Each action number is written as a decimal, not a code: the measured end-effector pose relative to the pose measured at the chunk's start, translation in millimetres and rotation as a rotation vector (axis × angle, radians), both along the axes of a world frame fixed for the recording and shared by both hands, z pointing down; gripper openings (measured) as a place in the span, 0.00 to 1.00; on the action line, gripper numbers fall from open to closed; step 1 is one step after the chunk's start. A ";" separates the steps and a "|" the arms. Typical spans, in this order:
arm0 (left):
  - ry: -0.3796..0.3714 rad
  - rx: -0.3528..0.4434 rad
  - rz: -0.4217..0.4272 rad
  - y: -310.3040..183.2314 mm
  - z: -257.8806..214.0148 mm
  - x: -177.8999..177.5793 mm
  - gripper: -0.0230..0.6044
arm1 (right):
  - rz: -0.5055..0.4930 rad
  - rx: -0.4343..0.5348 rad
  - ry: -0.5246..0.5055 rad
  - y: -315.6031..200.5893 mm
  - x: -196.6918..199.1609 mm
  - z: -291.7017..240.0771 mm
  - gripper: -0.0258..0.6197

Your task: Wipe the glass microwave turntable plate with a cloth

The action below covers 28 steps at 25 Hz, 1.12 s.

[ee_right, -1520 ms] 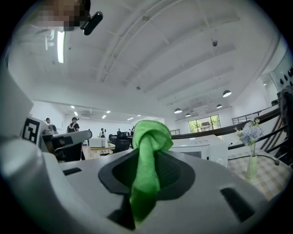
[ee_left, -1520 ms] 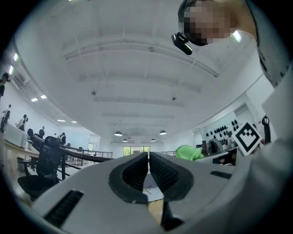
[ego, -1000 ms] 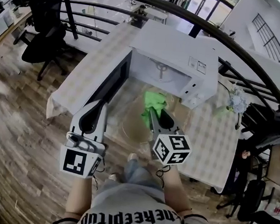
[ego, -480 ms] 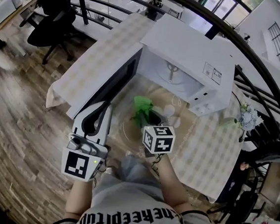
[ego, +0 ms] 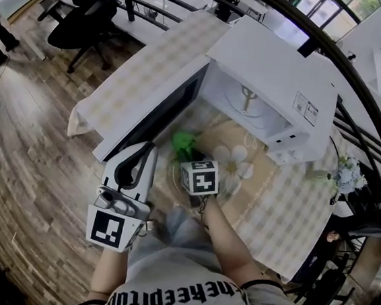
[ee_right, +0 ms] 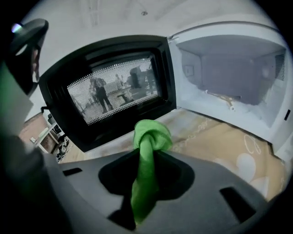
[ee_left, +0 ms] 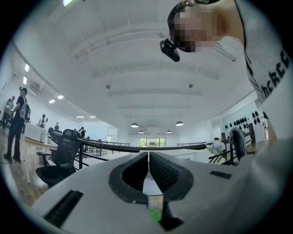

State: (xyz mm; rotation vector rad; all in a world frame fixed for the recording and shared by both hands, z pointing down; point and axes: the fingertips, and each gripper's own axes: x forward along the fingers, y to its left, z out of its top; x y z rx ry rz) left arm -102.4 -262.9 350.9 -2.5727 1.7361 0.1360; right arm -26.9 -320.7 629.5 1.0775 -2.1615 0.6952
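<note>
My right gripper (ego: pixel 186 152) is shut on a bunched green cloth (ego: pixel 183 141), held low over the table in front of the open microwave (ego: pixel 273 76). In the right gripper view the green cloth (ee_right: pixel 148 139) sticks up in a knot between the right gripper's (ee_right: pixel 146 153) jaws. The clear glass turntable plate (ego: pixel 171 178) lies on the patterned tablecloth under the right gripper; only its rim shows faintly. My left gripper (ego: pixel 148 148) hovers left of the plate, beside the microwave door. It is shut with nothing in it, as the left gripper (ee_left: pixel 149 161) view confirms.
The microwave door (ego: pixel 155 117) hangs open to the left, and the same door (ee_right: pixel 110 91) fills the right gripper view's left. The oven cavity (ee_right: pixel 229 77) holds no plate. A flower bunch (ego: pixel 348 177) stands at the table's right. A black railing (ego: pixel 356 122) and an office chair (ego: pixel 90 16) lie beyond.
My right gripper has carried the green cloth leftward and nearer, toward the microwave door, over the plate. The left gripper has hardly moved. My head view has shifted.
</note>
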 end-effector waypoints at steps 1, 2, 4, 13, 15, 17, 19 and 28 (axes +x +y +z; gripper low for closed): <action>-0.006 -0.017 -0.001 0.1 3.9 -0.4 0.06 | -0.008 -0.013 0.016 -0.1 -3.1 4.7 0.18; -0.008 -0.022 -0.002 -0.3 5.2 -0.6 0.06 | -0.016 -0.020 0.030 -0.5 -5.3 8.5 0.18; -0.010 -0.029 0.002 -0.6 6.9 -0.1 0.06 | -0.026 -0.023 0.045 -1.9 -6.9 11.9 0.18; -0.026 -0.039 0.026 -2.5 9.3 7.2 0.06 | 0.054 -0.017 0.047 -17.5 39.9 17.6 0.17; -0.026 -0.038 0.031 -1.8 8.0 7.1 0.06 | 0.092 -0.014 0.057 -21.4 59.4 17.5 0.17; -0.025 -0.030 0.033 -1.7 5.0 7.2 0.06 | 0.135 -0.011 0.065 -23.9 79.1 16.3 0.17; -0.013 0.004 0.031 -3.4 -4.5 8.0 0.06 | 0.180 -0.009 0.075 -25.6 99.4 16.6 0.17; 0.003 0.049 0.027 -0.7 -18.0 5.6 0.06 | 0.281 0.004 0.118 -24.8 144.0 16.3 0.17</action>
